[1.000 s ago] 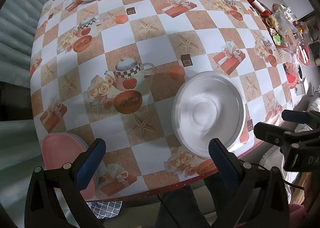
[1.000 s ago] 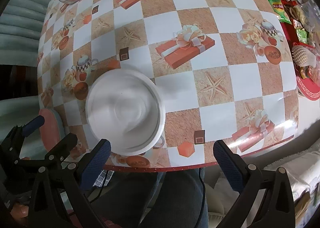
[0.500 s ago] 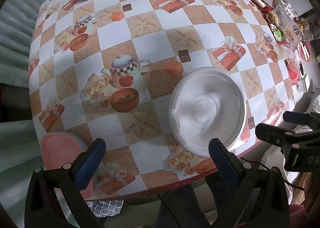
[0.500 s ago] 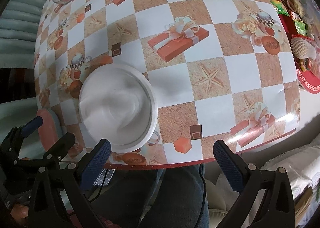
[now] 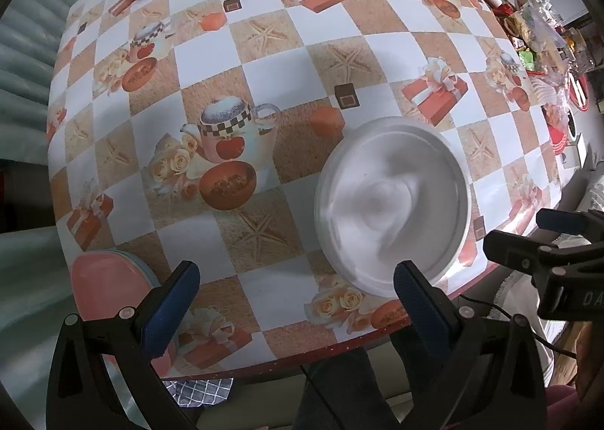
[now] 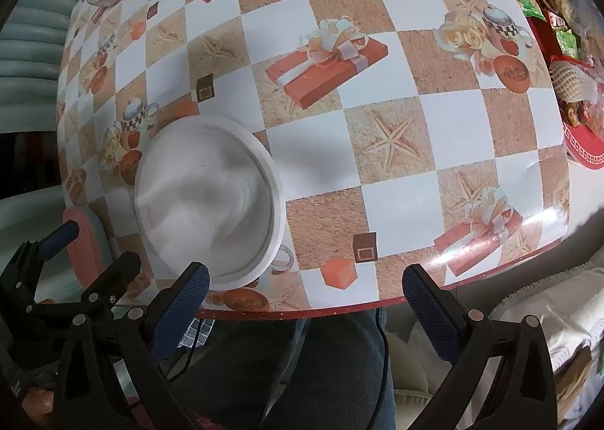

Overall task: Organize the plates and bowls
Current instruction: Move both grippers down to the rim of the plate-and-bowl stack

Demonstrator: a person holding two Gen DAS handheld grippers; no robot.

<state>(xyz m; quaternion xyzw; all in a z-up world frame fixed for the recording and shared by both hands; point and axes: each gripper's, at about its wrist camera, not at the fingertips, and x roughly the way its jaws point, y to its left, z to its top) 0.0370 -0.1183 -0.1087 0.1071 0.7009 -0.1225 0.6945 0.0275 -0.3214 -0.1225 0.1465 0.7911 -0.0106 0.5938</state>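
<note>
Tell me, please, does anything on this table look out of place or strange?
The white bowl looks smeared while the tablecloth print around it is sharp, so it may be spinning or wobbling. Both grippers are open and apart from it.

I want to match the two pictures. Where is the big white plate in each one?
Left wrist view: the white plate sits right of centre, near the table's front edge, above the right finger.
Right wrist view: the white plate sits left of centre, above the left finger.
Shared landmark: the pink plate at the table's near left edge.
</note>
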